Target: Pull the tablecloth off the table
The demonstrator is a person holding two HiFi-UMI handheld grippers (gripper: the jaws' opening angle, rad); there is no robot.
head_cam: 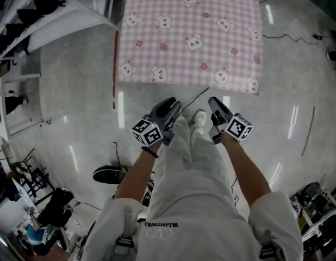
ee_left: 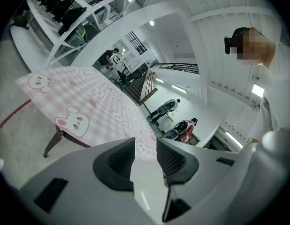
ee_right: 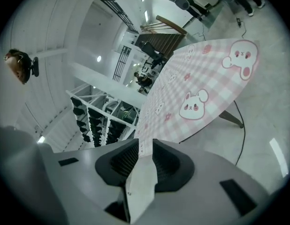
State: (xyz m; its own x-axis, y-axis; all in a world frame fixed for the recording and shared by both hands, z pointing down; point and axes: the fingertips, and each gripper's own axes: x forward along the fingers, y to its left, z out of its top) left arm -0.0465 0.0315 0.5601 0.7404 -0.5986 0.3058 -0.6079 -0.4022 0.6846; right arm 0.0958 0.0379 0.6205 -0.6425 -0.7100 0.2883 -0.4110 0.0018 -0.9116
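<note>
— Place of the tablecloth point(head_cam: 190, 31)?
— Flat over the whole tabletop, well apart from both grippers.
— State of the left gripper point(ee_left: 145, 142) and the right gripper point(ee_right: 145, 143)?
— Spread, both, nothing between the jaws.
— In the way?
— Shiny floor point(head_cam: 81, 91) before the near edge; black cable point(head_cam: 287, 37) beside the right edge, red line point(head_cam: 114, 64) by the left.

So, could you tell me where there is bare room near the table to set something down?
The tablecloth is bare all over. The floor between its near edge and the person's shoe is free, save one thin cable. Crowded: white racks at left, cables at right.
</note>
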